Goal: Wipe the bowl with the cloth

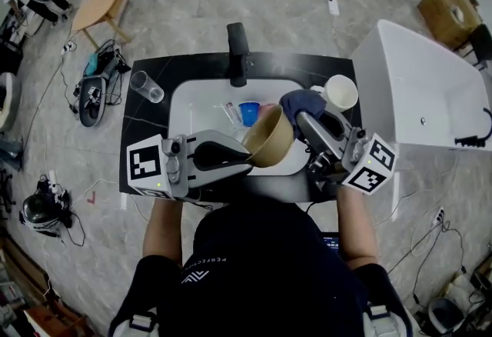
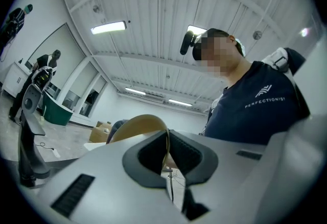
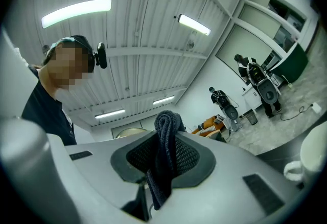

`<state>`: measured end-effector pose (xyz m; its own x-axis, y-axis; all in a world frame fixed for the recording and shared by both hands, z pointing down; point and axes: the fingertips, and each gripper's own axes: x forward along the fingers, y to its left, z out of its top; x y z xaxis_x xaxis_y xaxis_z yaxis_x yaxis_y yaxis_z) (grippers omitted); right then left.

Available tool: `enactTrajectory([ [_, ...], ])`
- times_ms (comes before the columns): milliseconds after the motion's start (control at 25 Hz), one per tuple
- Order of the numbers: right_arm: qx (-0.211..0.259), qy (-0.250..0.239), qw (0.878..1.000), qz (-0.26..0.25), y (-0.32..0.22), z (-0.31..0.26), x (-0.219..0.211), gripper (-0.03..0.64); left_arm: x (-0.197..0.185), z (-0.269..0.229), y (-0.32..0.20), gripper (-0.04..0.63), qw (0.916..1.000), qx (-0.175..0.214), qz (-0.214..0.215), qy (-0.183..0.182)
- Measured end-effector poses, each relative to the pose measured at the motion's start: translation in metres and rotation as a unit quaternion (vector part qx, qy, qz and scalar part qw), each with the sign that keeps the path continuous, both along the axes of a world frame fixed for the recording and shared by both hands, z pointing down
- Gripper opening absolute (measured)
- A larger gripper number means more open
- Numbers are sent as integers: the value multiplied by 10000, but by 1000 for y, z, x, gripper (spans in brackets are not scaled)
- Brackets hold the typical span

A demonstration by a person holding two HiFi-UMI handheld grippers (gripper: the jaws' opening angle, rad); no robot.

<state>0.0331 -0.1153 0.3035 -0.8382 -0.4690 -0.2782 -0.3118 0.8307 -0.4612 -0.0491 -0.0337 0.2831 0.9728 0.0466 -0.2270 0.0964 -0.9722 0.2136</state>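
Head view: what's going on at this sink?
A person stands at a white sink with a gripper in each hand. The left gripper is shut on the rim of a tan bowl and holds it tilted above the basin. The right gripper is shut on a dark blue cloth, bunched right at the bowl's far edge. Whether the cloth actually touches the bowl can't be told.

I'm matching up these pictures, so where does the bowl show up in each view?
Head view: bowl at centre, tilted over the sink, its rim in the left claw.
Left gripper view: lower centre, bowl pinched by its rim between the jaws.
Right gripper view: probably the bowl, a pale arc left of the cloth.
Shared landmark: the person's dark shirt.
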Motion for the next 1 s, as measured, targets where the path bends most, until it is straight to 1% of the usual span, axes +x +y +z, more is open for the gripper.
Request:
enactTrajectory([
  [120, -59, 22, 9999, -86, 2, 5, -4, 83, -4, -14, 3, 20, 9989, -63, 140, 454],
  [240, -16, 56, 9997, -235, 7, 7, -11, 83, -10, -29, 0, 20, 9955, -146, 152, 926],
  [360, 27, 30, 9992, -388, 13, 6, -18, 83, -14, -40, -7, 20, 9916, -192, 12, 1276],
  [480, 64, 105, 9988, -481, 18, 8, -25, 83, -17, -48, -15, 20, 9881, -272, -144, 1506],
  [640, 60, 242, 9982, -538, 22, 13, -33, 83, -19, -50, -25, 20, 9855, -406, -382, 1606],
  [1000, 114, 502, 9965, -655, 29, 20, -40, 83, -17, -42, -52, 20, 9803, -692, -1037, 1534],
])
